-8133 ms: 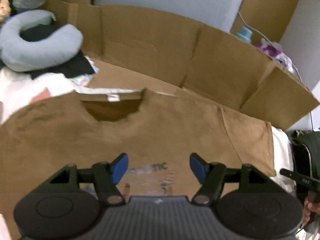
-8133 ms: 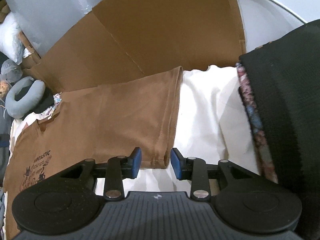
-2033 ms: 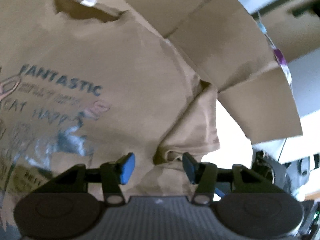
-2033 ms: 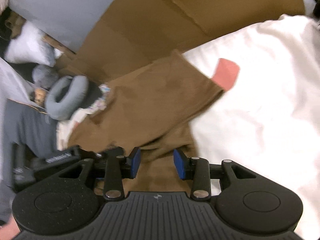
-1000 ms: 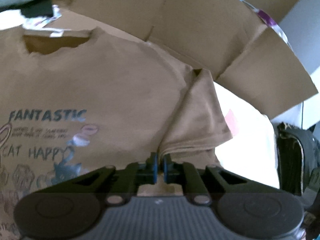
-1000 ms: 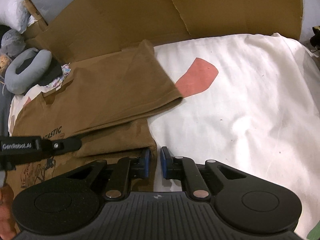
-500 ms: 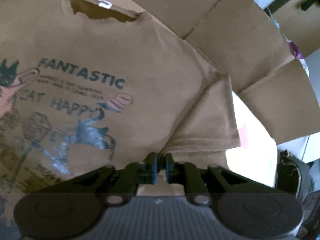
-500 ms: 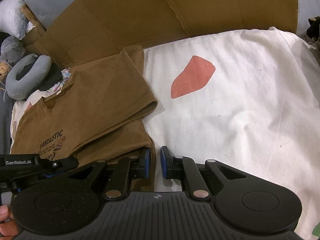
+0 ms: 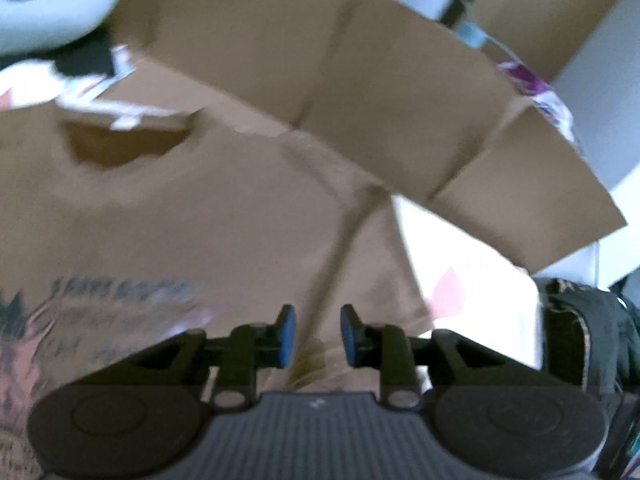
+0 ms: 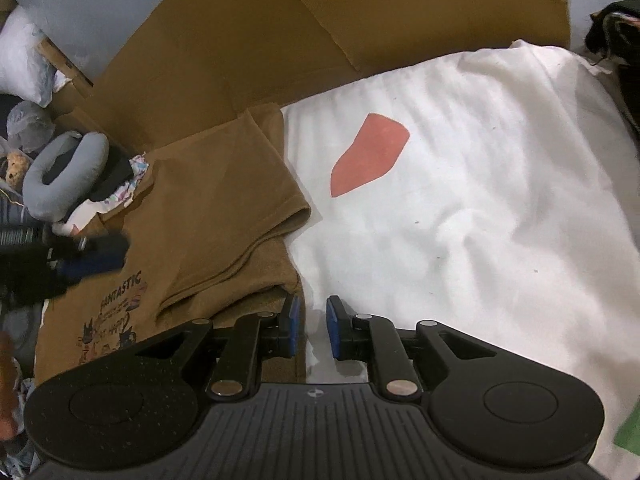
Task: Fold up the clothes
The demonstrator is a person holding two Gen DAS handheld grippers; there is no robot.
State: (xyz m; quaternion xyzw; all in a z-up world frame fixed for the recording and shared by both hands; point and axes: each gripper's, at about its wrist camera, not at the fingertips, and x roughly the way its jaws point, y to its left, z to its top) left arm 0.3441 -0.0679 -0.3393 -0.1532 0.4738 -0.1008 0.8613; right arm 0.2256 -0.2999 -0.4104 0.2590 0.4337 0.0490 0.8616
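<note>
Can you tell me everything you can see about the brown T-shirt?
The brown T-shirt is soft-looking cloth lying face up on a white sheet, beside cardboard. It has an open neck hole with a white tag, and a cat print reading FANTASTIC. Its right sleeve is folded inward over the body. Neither pair of tongs grips it.

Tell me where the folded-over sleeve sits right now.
In the right wrist view, the sleeve lies doubled onto the brown T-shirt, left of the white sheet, beyond the right gripper.

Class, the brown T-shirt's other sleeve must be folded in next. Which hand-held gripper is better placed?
Probably the left hand-held gripper: its jaws have just been opening, nothing between them, above the brown T-shirt near the print. The right hand-held gripper sits at the already folded edge.
</note>
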